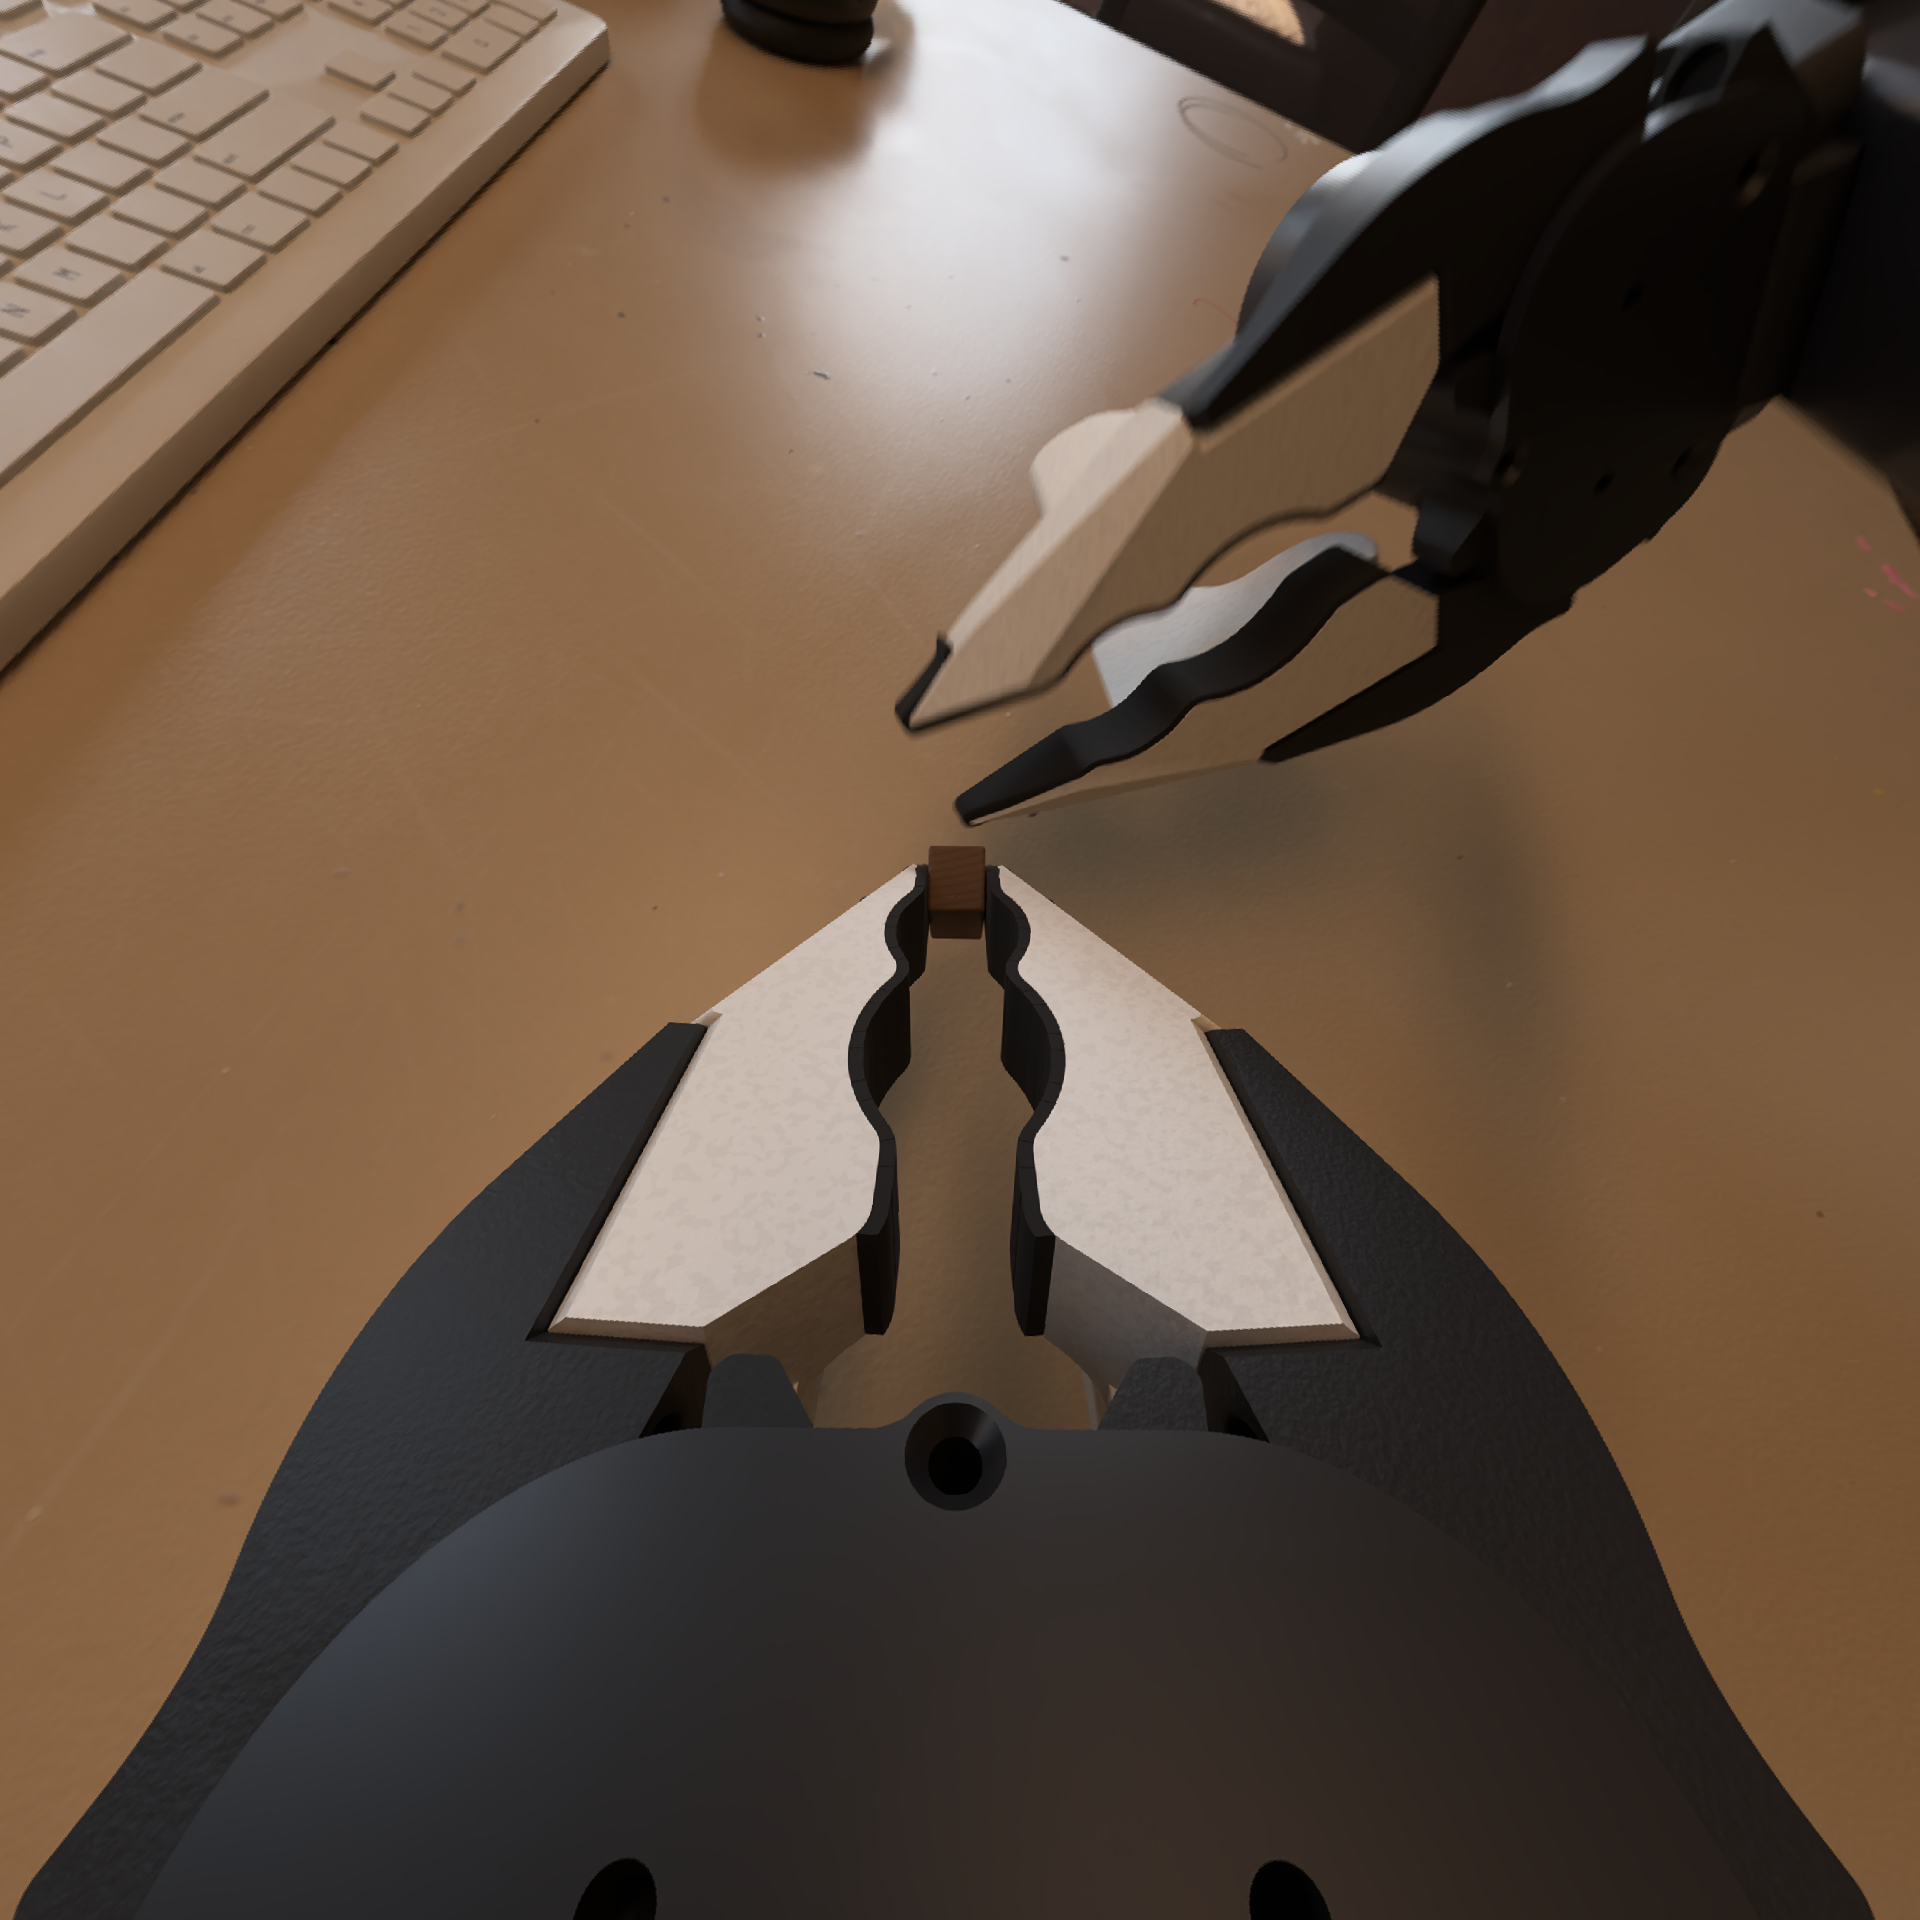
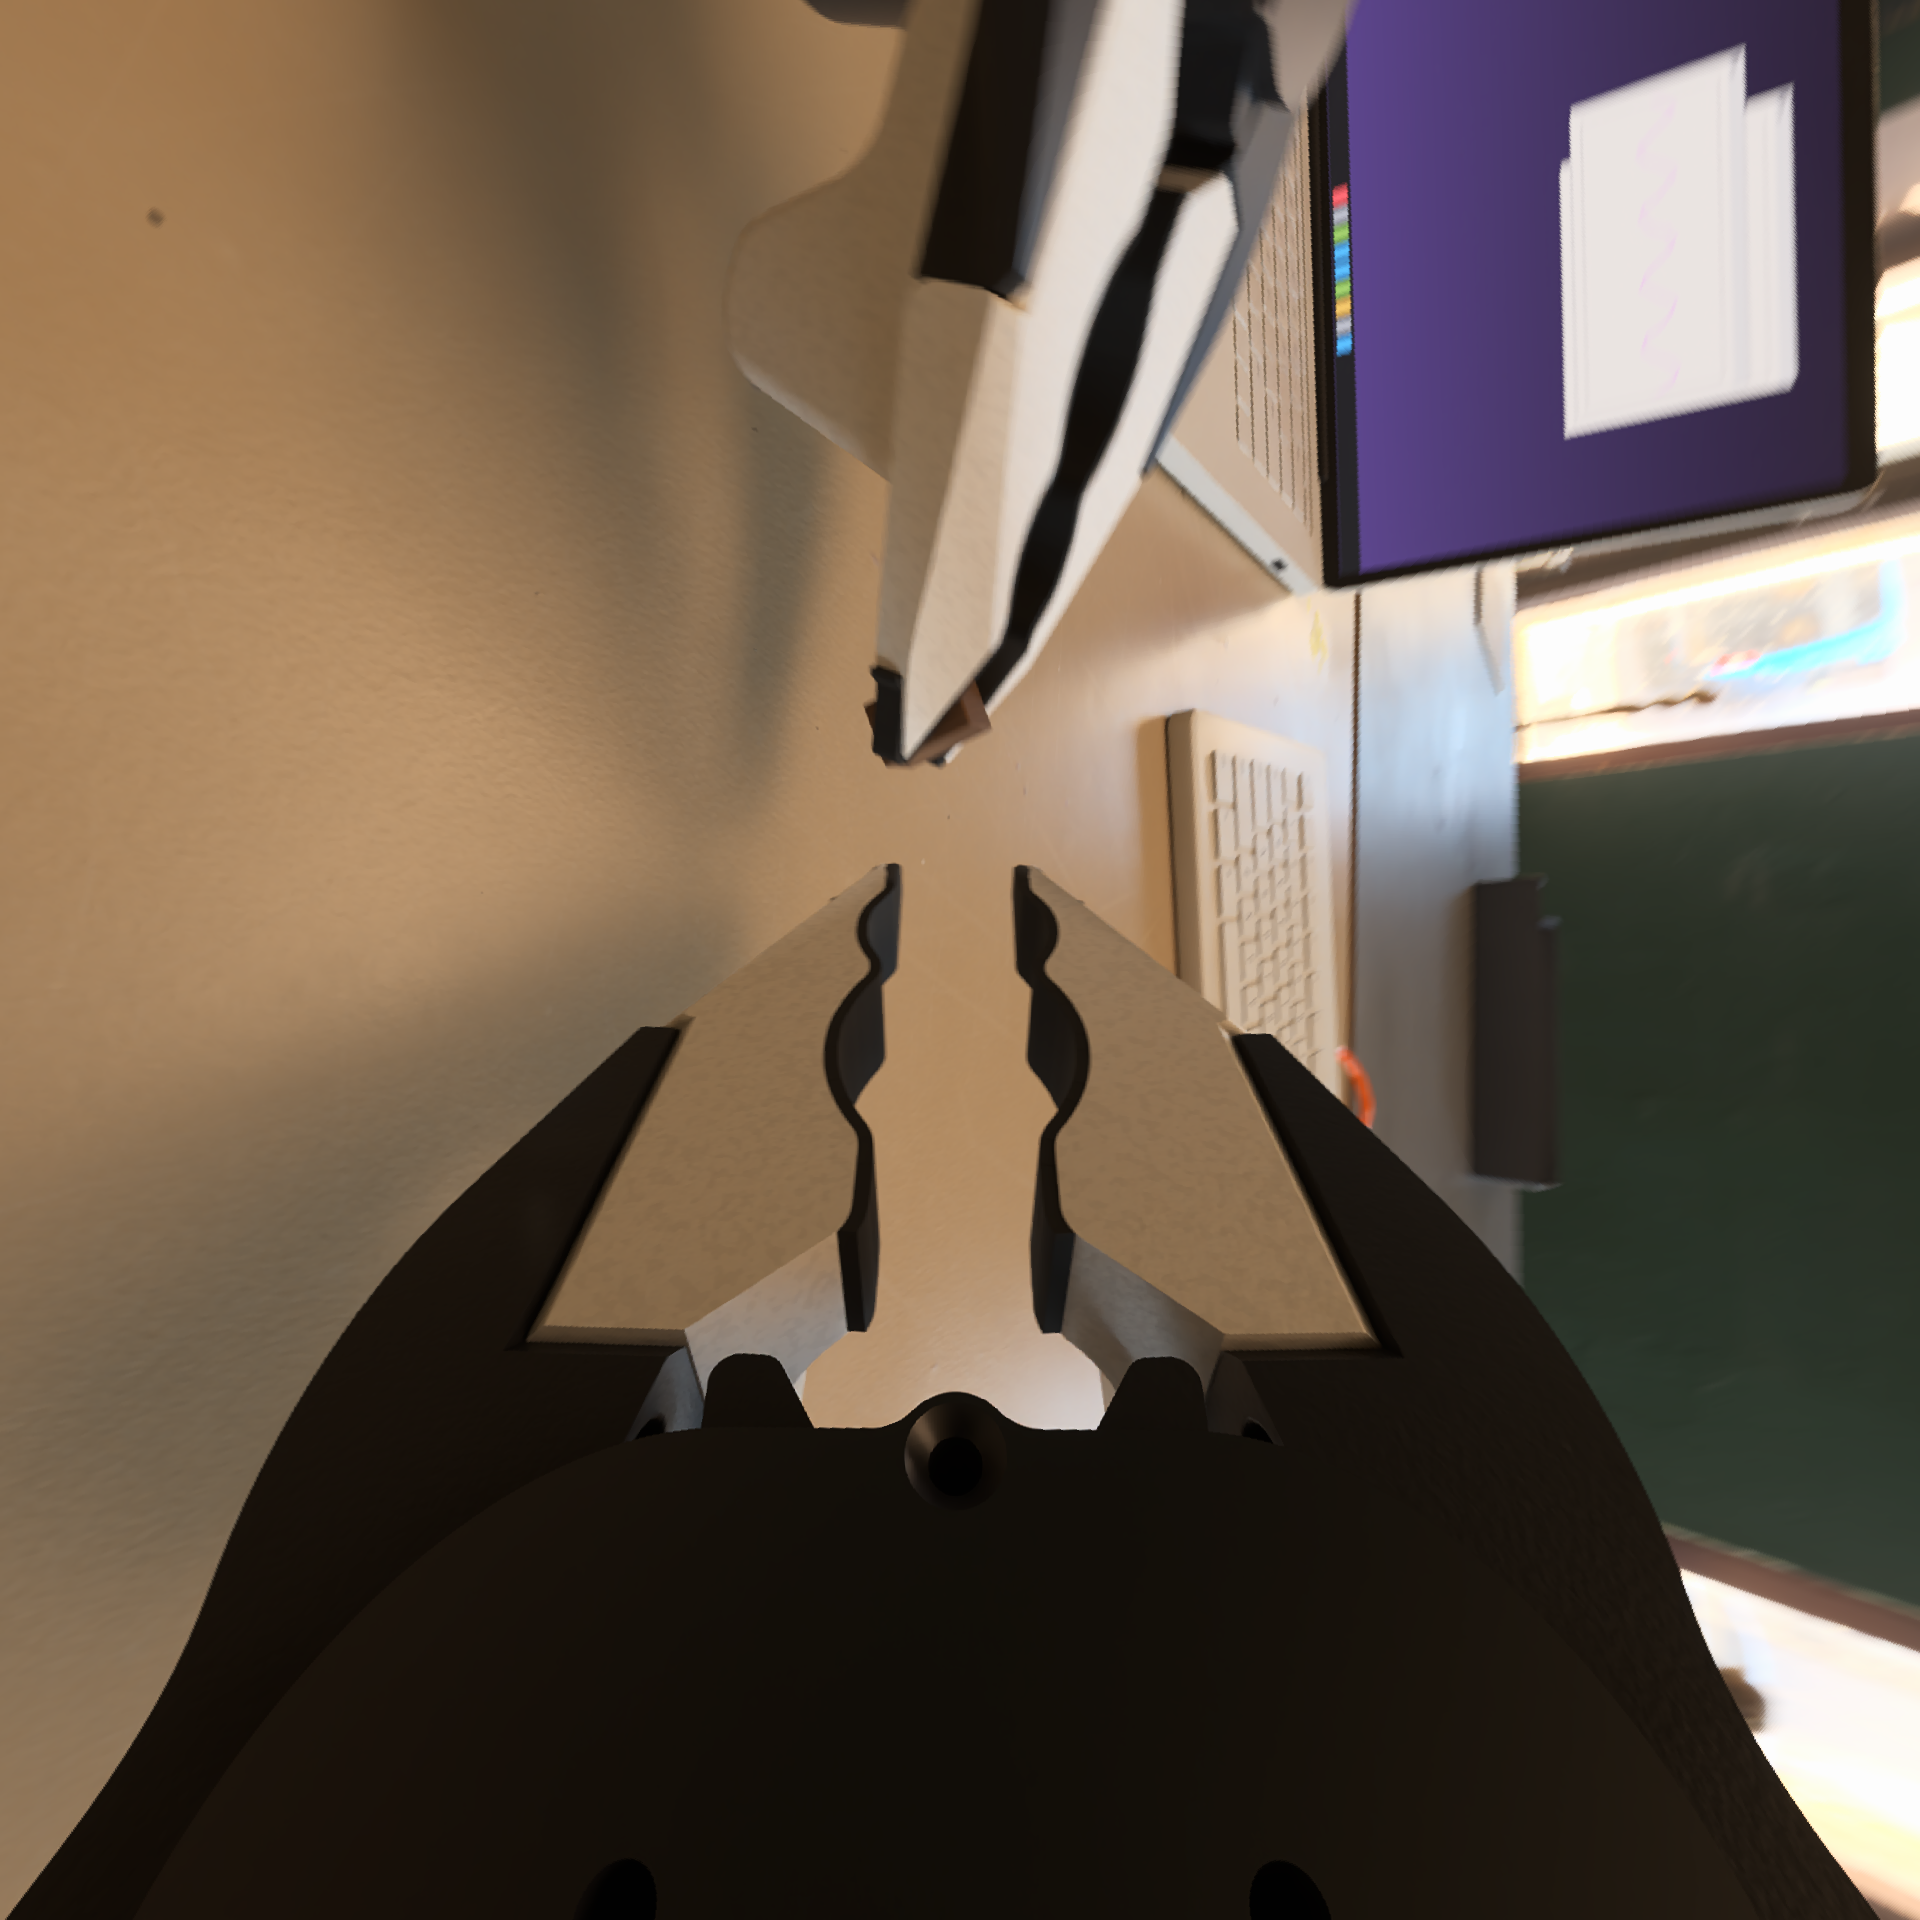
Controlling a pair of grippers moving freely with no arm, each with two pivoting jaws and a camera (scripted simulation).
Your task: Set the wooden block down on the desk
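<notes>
A small brown wooden block is pinched between the tips of my left gripper, above the tan desk. My right gripper hangs just beyond and to the right of the block, jaws open and empty, tips pointing at it. In the right wrist view my right gripper is open with nothing between its fingers. The left gripper comes in from the top there, with the block showing at its tip. How high the block is above the desk I cannot tell.
A beige keyboard lies at the far left, also in the right wrist view. A black round base stands at the far edge. A laptop with a purple screen and a dark box sit beyond.
</notes>
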